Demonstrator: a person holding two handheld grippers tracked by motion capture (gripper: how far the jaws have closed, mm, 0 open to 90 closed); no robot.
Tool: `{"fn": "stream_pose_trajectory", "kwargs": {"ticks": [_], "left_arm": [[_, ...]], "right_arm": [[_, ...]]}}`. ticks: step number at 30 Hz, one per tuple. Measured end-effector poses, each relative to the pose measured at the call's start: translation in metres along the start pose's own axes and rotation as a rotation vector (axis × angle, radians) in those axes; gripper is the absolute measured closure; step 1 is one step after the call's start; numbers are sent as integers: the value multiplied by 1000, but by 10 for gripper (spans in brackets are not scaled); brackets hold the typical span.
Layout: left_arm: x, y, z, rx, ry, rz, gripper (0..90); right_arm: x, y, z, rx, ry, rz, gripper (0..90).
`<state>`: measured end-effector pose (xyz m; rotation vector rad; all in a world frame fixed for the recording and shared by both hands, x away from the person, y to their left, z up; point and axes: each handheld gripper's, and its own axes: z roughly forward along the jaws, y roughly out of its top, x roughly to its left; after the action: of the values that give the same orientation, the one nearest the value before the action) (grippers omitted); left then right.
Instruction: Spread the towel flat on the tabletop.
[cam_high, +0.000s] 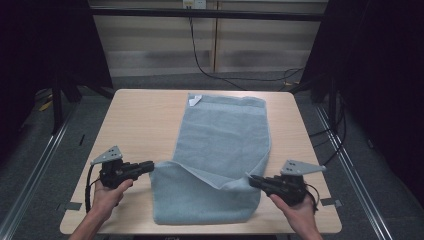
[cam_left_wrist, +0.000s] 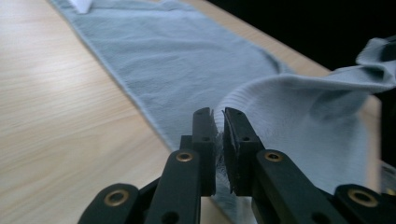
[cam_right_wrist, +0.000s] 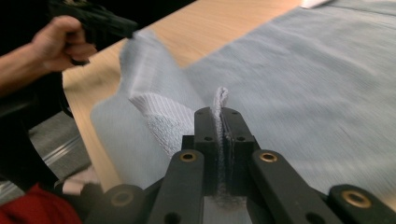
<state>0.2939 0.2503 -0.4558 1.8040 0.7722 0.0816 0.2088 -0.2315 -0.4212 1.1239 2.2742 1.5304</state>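
Grey-blue terry towel (cam_high: 220, 150) lay lengthwise at table centre. Left gripper (cam_high: 150, 165) and right gripper (cam_high: 253, 180) each clamped near corner, lifted. Step: starting fold. Next move likely: carry both corners evenly to far edge, keep cloth taut.

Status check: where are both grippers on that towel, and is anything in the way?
Left gripper shut on towel corner. Right gripper shut on the other near corner. Near edge lifted off table. Nothing in the way.

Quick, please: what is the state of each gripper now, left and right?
Left gripper: closed, pinching the near left corner of the grey towel.
Right gripper: closed, pinching the towel's near right corner.
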Motion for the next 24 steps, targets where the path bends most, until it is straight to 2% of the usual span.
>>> {"fn": "stream_pose_trajectory", "kwargs": {"ticks": [2,5,6,7,11,13,15,18,20,21,24], "left_arm": [[-12,-2,-8,-5,-32,25,837],[-28,-9,-16,5,-77,50,839],[-34,-13,-19,11,-89,58,867],[-41,-19,-24,26,-119,60,865],[-51,-34,-34,56,-145,67,864],[-51,-37,-35,56,-157,45,844],[-48,-34,-35,43,-185,41,832],[-44,-28,-33,23,-190,32,789],[-40,-25,-24,47,-160,48,754],[-35,-23,-16,67,-160,42,738],[-21,-16,12,144,-138,31,694]], "right_arm": [[4,-10,-19,-7,-27,9,862],[10,-24,-36,-1,-46,7,860],[12,-29,-40,6,-54,8,858],[15,-34,-44,19,-64,6,855],[21,-59,-52,39,-60,26,822],[23,-72,-51,65,-48,38,780],[24,-77,-52,76,-46,30,737],[18,-73,-61,18,-60,53,683],[14,-66,-65,-2,-69,55,683],[13,-63,-63,-1,-72,49,676],[2,-51,-41,33,-69,30,641]]}}
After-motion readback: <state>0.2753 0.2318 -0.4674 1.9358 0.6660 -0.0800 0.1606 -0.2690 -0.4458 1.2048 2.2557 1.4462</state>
